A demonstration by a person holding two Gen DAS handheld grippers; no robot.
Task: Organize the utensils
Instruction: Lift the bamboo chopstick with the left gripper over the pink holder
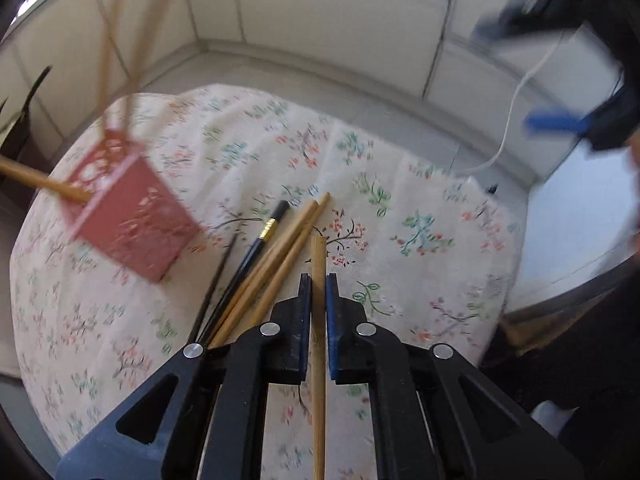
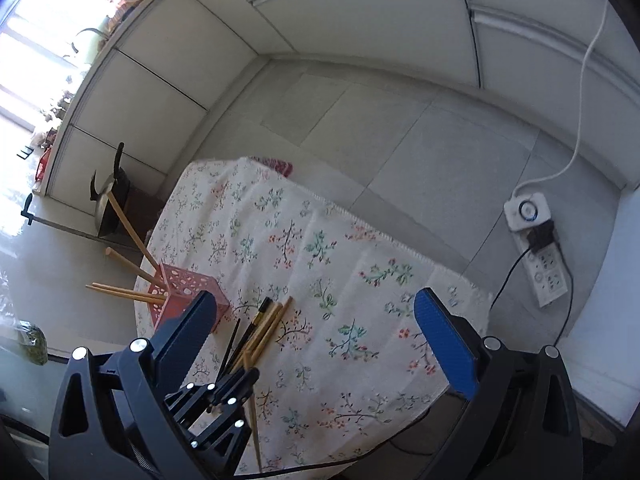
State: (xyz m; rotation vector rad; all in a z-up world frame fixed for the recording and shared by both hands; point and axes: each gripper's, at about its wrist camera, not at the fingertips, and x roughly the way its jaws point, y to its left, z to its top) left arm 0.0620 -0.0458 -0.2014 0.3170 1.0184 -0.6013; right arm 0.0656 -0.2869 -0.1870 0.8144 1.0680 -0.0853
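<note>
Chopsticks: one bamboo chopstick (image 1: 318,300) is clamped between the jaws of my left gripper (image 1: 319,286), its end pointing to twelve o'clock. On the floral tablecloth (image 1: 400,200) at about eleven o'clock from that grip lie four more loose sticks: two bamboo chopsticks (image 1: 280,256) side by side and two black chopsticks (image 1: 248,256), one with a gold band. A red perforated holder (image 1: 128,216) stands at ten o'clock, with four bamboo sticks (image 2: 132,232) leaning out of it. My right gripper (image 2: 320,324) hovers with jaws wide apart, nothing between them. Beyond the table, at two o'clock, a white power strip (image 2: 538,248) and a cable (image 2: 584,92) lie on the tiled floor.
</note>
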